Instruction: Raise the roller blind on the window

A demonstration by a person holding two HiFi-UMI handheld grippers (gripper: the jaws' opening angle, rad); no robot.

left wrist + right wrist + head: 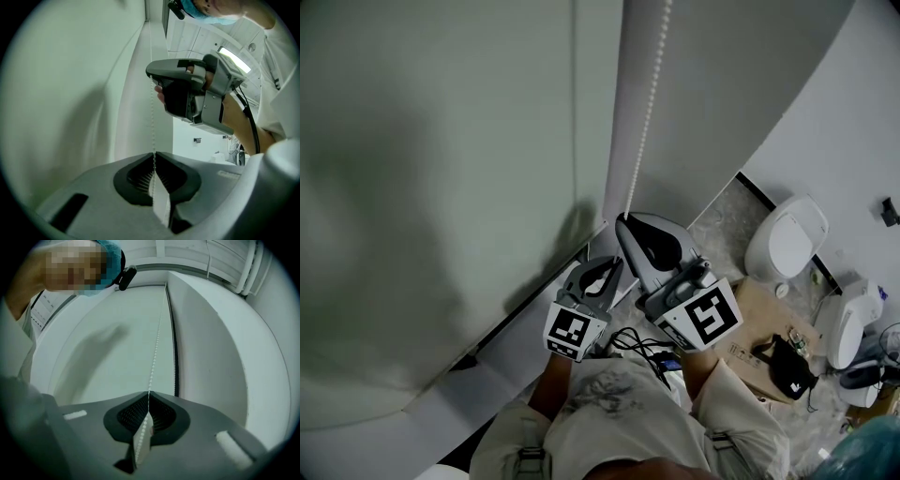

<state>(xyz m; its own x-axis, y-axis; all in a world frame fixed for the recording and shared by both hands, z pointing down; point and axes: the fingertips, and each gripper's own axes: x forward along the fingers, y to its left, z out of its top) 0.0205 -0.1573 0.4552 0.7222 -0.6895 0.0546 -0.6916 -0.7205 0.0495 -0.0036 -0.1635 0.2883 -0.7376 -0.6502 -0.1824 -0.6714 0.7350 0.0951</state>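
Roller blind (441, 141): hanging flat just left of the bead chain (642, 122), covering the window as far as shows.
Bead chain: running straight down the blind's edge and into both sets of jaws, taut by the look of it.
Right hand-held gripper (149, 393): pinched narrow on the bead chain, the upper grip of the two.
Left hand-held gripper (153, 154): clamped just as tight on the bead chain, right below its partner.
Step in hand: looks like a hand-over-hand haul, mid-swap.
Risk one: beads slipping through a thin pinch if yanked, losing the lift.
Risk two: pulling off the bead chain's own line, dragging it sideways and jamming or snapping it.
Risk three: letting go with both at once, so the blind may run back down.
Risk four: hauling the wrong run, lowering instead of raising; cannot tell which run this is.
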